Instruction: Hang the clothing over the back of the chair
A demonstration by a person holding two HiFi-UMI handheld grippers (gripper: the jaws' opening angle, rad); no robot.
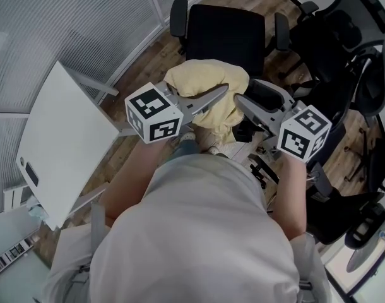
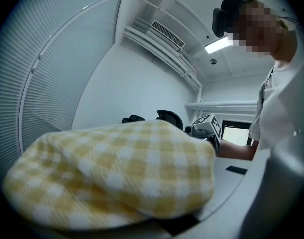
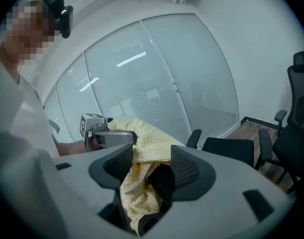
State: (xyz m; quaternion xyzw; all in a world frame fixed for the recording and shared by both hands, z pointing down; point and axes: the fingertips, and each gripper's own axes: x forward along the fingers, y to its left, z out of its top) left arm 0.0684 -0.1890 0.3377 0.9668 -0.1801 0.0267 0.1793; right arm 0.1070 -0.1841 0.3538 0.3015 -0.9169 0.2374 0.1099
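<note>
Yellow clothing hangs between right gripper's spread fingers.

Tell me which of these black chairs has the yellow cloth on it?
The chair directly ahead, seat facing away: the yellow checked clothing sits bunched over its back. Chairs at the right are bare.

A wood-plank floor carried everything. On it stood a white table, with a small dark item, too small to identify, near its edge. A black chair with two armrests stood beyond it. Yellow checked clothing lay bunched over the chair's near edge, part of it hanging down. More black chairs stood on the floor just beside it.
</note>
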